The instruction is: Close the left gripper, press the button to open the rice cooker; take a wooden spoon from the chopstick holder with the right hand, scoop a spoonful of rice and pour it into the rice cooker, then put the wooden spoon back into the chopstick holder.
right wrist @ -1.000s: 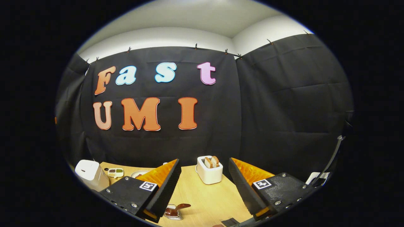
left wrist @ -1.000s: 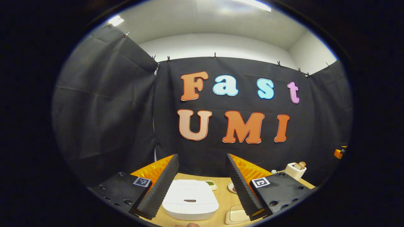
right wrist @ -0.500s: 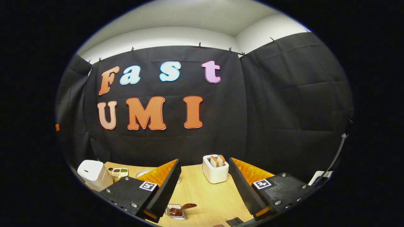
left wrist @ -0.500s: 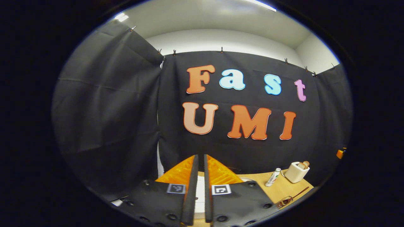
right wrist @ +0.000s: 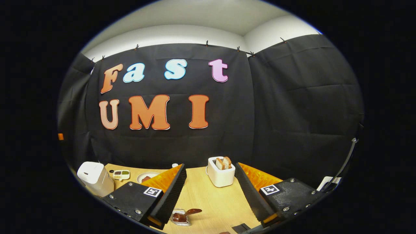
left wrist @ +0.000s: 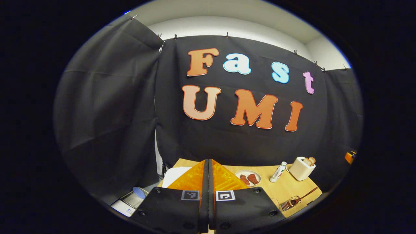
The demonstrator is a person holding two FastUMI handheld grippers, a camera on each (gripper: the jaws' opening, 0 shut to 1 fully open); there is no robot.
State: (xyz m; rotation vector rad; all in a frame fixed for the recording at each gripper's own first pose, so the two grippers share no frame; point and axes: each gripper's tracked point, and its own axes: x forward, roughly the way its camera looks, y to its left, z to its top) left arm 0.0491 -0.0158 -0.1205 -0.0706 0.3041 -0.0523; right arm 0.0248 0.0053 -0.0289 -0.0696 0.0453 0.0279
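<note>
My left gripper [left wrist: 208, 161] is shut with its fingers pressed together and nothing between them. A corner of the white rice cooker [left wrist: 174, 174] shows just behind its left finger. In the right gripper view the rice cooker [right wrist: 94, 177] stands at the table's far left with its lid down. The wooden spoon [right wrist: 190, 212] rests in the small chopstick holder [right wrist: 178, 218], low between the fingers of my right gripper [right wrist: 209, 165], nearer the left one. That gripper is open and holds nothing. In the left gripper view the holder [left wrist: 289, 204] and the wooden spoon [left wrist: 307, 195] sit at the right.
A white toaster [right wrist: 221, 172] with bread slices stands mid-table, ahead of the right gripper. A plate [left wrist: 248, 178] with brown food and a small bottle [left wrist: 279, 172] stand near the back wall. A little sectioned dish [right wrist: 121, 175] sits beside the rice cooker on the wooden table [right wrist: 211, 201].
The left gripper went from wide open to shut, then swung so the rice cooker slid from between its fingers to behind the left one. The right gripper stayed open and barely shifted.
</note>
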